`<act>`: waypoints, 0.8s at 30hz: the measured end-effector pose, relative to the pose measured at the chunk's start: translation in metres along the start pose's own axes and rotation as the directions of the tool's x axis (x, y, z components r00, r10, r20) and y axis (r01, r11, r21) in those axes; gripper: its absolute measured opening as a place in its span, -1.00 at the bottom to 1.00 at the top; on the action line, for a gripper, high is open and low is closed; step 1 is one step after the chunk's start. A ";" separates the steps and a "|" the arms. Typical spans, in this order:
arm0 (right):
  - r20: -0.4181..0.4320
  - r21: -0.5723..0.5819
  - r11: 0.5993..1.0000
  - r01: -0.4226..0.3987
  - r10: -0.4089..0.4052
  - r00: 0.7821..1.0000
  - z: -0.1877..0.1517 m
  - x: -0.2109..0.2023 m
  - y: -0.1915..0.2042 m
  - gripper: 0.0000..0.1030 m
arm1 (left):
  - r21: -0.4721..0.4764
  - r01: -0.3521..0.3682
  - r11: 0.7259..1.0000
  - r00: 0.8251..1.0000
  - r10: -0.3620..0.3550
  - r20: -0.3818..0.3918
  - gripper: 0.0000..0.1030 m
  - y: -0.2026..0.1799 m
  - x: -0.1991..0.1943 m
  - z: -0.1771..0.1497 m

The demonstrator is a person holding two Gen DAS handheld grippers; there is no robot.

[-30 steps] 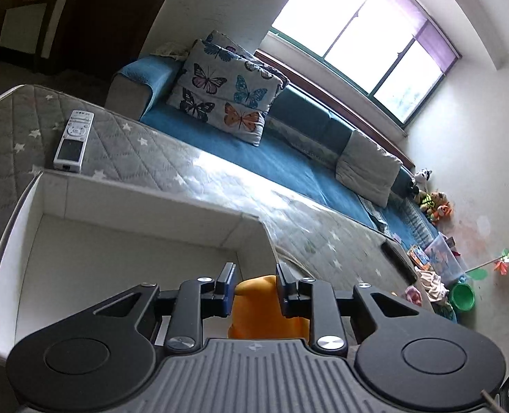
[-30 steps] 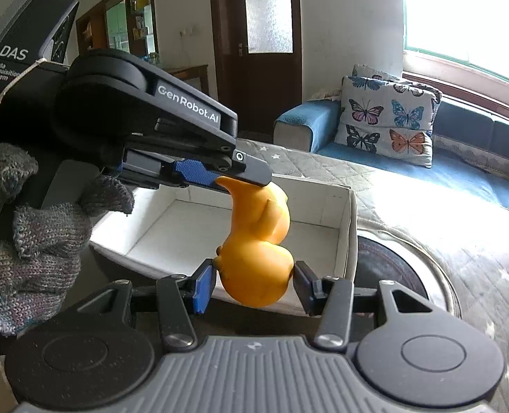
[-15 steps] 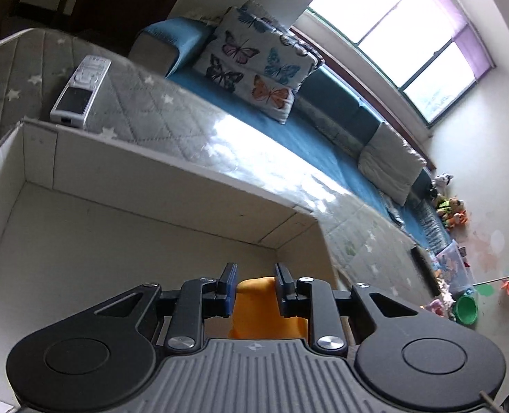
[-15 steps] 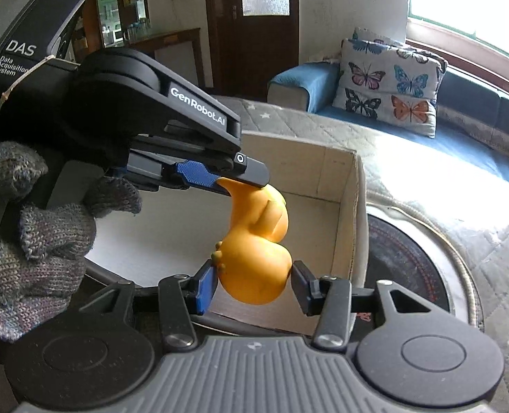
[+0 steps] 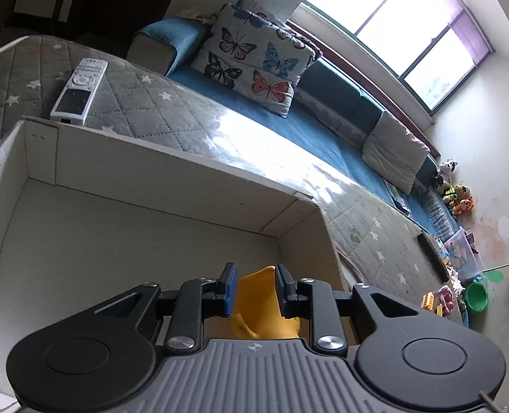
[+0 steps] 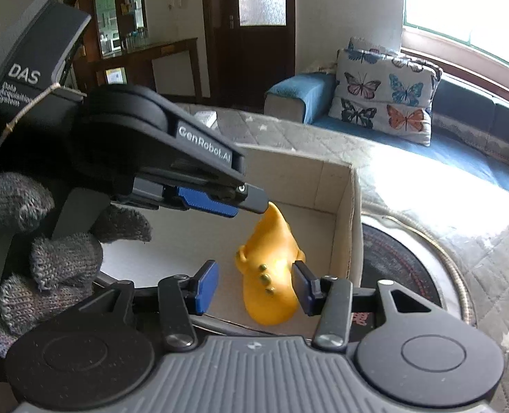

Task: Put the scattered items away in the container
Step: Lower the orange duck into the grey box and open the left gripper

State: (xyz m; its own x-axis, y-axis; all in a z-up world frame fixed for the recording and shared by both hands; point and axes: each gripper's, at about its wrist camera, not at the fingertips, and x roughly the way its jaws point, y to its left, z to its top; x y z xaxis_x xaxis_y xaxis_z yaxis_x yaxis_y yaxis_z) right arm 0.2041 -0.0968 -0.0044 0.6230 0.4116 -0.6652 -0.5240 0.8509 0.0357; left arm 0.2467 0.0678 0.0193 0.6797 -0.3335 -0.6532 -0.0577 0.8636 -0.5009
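Observation:
A yellow rubber toy point(image 6: 269, 268) hangs inside the white cardboard box point(image 6: 347, 213), near its right wall. My left gripper point(image 5: 254, 289) is shut on the toy's narrow top end point(image 5: 259, 296); it also shows in the right wrist view point(image 6: 251, 204), reaching in from the left. My right gripper point(image 6: 254, 287) is open, its pads standing on either side of the toy's body with a gap on the left side. A white remote control point(image 5: 78, 91) lies on the grey quilted mattress beyond the box.
The box sits on a grey star-patterned mattress point(image 5: 171, 110). A round dark disc with a metal rim point(image 6: 399, 268) lies right of the box. A blue sofa with a butterfly cushion point(image 5: 254, 58) runs behind. Toys and a green bowl point(image 5: 476, 296) lie at the far right.
My right gripper has opened and let go of the toy's body. The toy, still held by my left gripper, has swung lower into the box. Both grippers moved further over the box.

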 end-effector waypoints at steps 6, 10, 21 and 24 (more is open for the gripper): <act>0.049 -0.005 1.000 0.004 -0.004 0.999 -0.002 -0.029 0.005 0.08 | 0.038 0.002 0.999 1.000 -0.003 0.028 -0.49 -0.012 -0.023 -0.009; 0.076 -0.011 1.000 0.007 -0.006 0.997 -0.009 -0.051 0.008 0.14 | 0.062 -0.003 0.998 0.999 0.001 0.040 -0.49 -0.021 -0.040 -0.020; 0.115 -0.026 1.000 0.011 -0.008 0.993 -0.038 -0.099 0.023 0.42 | 0.128 -0.005 0.992 0.998 -0.002 0.059 -0.49 -0.040 -0.080 -0.056; 0.115 -0.025 1.000 0.009 -0.006 0.993 -0.048 -0.107 0.026 0.46 | 0.139 -0.006 0.990 0.998 -0.002 0.062 -0.49 -0.042 -0.088 -0.066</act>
State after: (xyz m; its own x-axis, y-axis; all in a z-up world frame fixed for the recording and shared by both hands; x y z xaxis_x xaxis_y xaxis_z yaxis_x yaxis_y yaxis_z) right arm 0.0959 -0.1347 0.0323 0.6886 0.4411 -0.5756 -0.5326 0.8463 0.0114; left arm 0.1415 0.0360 0.0605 0.7239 -0.3114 -0.6157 0.0402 0.9099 -0.4129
